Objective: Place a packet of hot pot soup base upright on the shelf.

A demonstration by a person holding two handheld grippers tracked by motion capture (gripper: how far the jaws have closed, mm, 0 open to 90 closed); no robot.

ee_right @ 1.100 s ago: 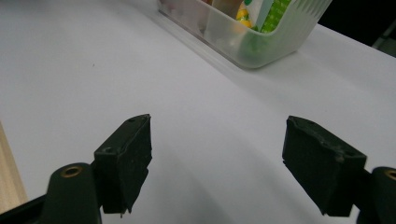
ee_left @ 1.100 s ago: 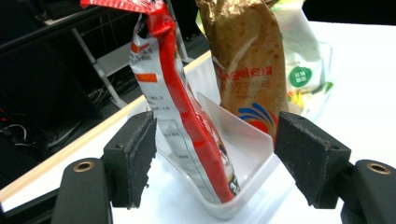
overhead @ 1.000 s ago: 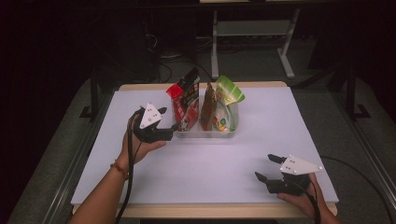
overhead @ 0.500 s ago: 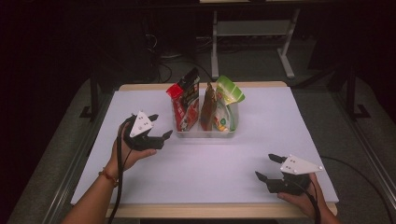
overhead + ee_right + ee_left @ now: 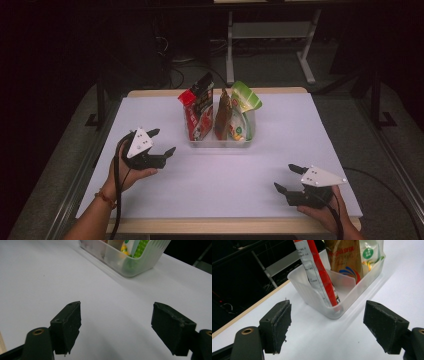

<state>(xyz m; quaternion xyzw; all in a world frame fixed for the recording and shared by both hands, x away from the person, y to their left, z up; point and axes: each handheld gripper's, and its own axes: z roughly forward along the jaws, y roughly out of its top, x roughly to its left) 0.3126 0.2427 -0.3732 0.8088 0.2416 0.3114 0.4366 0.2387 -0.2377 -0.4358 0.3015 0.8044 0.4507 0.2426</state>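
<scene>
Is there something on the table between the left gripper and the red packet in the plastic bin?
No loose thing lies between them. The left gripper is open over bare table. Only the translucent bin wall stands before the red packet, whose upper part rises above the rim.

Bin (image 5: 312, 293): translucent frosted plastic; pouches (image 5: 344, 257): glossy film; table cover (image 5: 240, 175): matt white, smooth; jaw pads (image 5: 284, 322): rough black.

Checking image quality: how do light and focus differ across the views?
High view: table lit, surroundings nearly black, image soft. Left gripper view: bin and packets sharp, soft shadow beside it. Right gripper view: bin blurred, table bright.
</scene>
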